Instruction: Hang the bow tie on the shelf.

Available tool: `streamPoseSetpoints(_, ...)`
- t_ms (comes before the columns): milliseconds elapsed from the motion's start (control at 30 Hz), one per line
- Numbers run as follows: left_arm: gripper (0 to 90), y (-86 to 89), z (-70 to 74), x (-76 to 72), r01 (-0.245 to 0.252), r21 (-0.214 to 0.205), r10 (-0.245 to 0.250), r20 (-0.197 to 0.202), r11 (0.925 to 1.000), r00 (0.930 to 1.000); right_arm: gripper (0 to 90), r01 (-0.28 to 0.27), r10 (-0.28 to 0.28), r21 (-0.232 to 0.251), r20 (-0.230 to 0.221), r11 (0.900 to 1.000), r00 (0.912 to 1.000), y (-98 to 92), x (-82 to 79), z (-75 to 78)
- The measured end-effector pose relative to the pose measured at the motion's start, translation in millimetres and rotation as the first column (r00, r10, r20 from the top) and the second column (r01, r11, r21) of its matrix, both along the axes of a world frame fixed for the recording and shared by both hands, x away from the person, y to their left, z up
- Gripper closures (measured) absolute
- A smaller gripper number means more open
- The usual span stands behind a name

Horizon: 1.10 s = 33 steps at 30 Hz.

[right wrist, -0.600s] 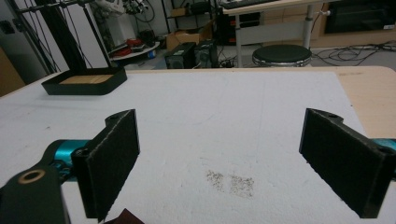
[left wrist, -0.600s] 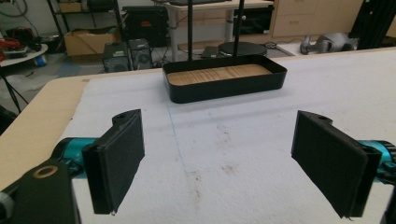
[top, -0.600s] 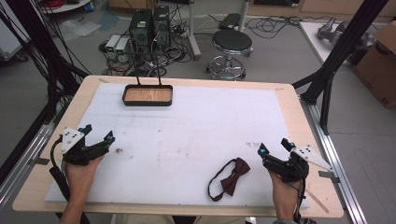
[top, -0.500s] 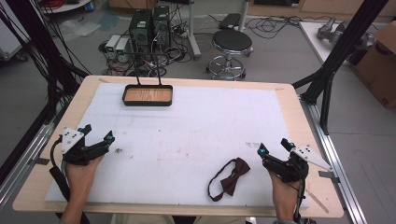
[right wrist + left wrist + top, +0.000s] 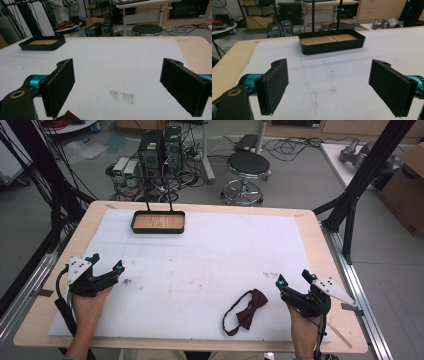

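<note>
A dark red bow tie (image 5: 247,311) with its strap looped lies on the white mat near the front right. My right gripper (image 5: 294,279) rests just to its right, jaws wide open and empty; a corner of the bow tie (image 5: 68,116) peeks in by its left jaw. At the front left my left gripper (image 5: 106,262) also stands open with nothing between its pads (image 5: 274,86). A black tray with a wooden floor (image 5: 158,222) sits at the far left of the mat, ahead of the left gripper as tray (image 5: 331,44) and far off to the left as tray (image 5: 42,43).
The white mat (image 5: 200,265) covers most of the wooden table (image 5: 320,245) and carries faint dark smudges (image 5: 122,95). Black frame posts (image 5: 357,185) stand at the table's right side. A stool (image 5: 247,167), computers and cables lie on the floor beyond the far edge.
</note>
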<state>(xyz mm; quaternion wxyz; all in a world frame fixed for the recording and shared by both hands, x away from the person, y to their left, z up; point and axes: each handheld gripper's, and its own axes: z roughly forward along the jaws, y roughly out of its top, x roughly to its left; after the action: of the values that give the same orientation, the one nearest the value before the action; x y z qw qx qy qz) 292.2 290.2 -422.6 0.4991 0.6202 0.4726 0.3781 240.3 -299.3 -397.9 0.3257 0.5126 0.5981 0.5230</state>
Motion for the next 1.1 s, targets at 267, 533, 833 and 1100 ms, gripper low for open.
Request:
streamPoseSetpoints(267,16.4,-3.4,-1.2,4.4,0.006,0.006,-0.006,-0.002,1.0,1.0,14.3,-0.012,0.012,-0.014,-0.007,0.9998,0.9999,4.7,-4.7,-1.0)
streamPoseSetpoints(533,16.4,-3.1,-0.8,4.7,0.003,0.009,-0.003,-0.001,1.0,1.0,16.1,-0.075,0.074,-0.024,-0.048,0.9969,0.9961,13.7,-3.3,-6.7)
streamPoseSetpoints(833,16.4,-2.9,-0.7,4.6,-0.002,0.015,0.002,-0.001,0.9999,1.0,21.7,-0.115,0.11,-0.043,-0.111,0.9925,0.9878,30.2,-1.7,-17.5)
streamPoseSetpoints(1100,16.4,-2.9,-0.9,4.7,-0.004,0.017,0.004,-0.001,0.9999,1.0,25.2,-0.159,0.144,-0.061,-0.209,0.9854,0.9674,47.8,2.2,-30.0)
